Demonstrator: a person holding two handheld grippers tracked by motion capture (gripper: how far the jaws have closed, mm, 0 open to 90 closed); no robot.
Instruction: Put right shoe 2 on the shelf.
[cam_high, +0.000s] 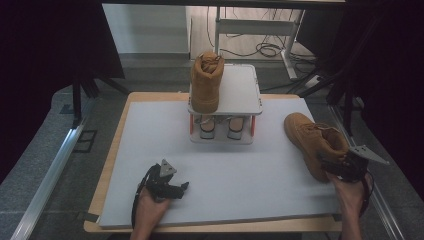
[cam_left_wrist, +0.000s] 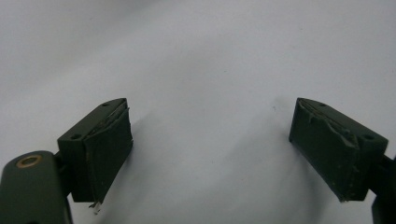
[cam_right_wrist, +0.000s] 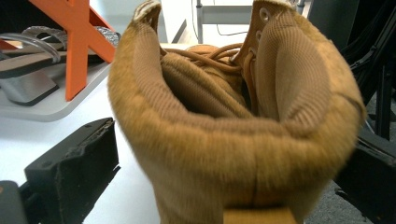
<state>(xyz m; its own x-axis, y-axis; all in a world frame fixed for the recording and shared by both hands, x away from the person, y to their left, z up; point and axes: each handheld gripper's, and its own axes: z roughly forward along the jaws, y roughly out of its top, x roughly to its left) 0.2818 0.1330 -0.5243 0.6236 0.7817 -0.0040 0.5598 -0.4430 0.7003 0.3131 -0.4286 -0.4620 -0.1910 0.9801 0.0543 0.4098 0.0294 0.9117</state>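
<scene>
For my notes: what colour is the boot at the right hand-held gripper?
Tan, a yellowish brown; the boot shows best in the right gripper view.

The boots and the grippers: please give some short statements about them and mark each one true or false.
1. One boot stands on the rack's top shelf. True.
2. The left gripper holds a boot. False: its jaws are open over the bare mat.
3. The right gripper is at the heel of the second boot. True.
4. The rack's lower shelf is empty. False: sandals lie there.
5. The second boot is on the rack. False: it lies on the mat.
</scene>
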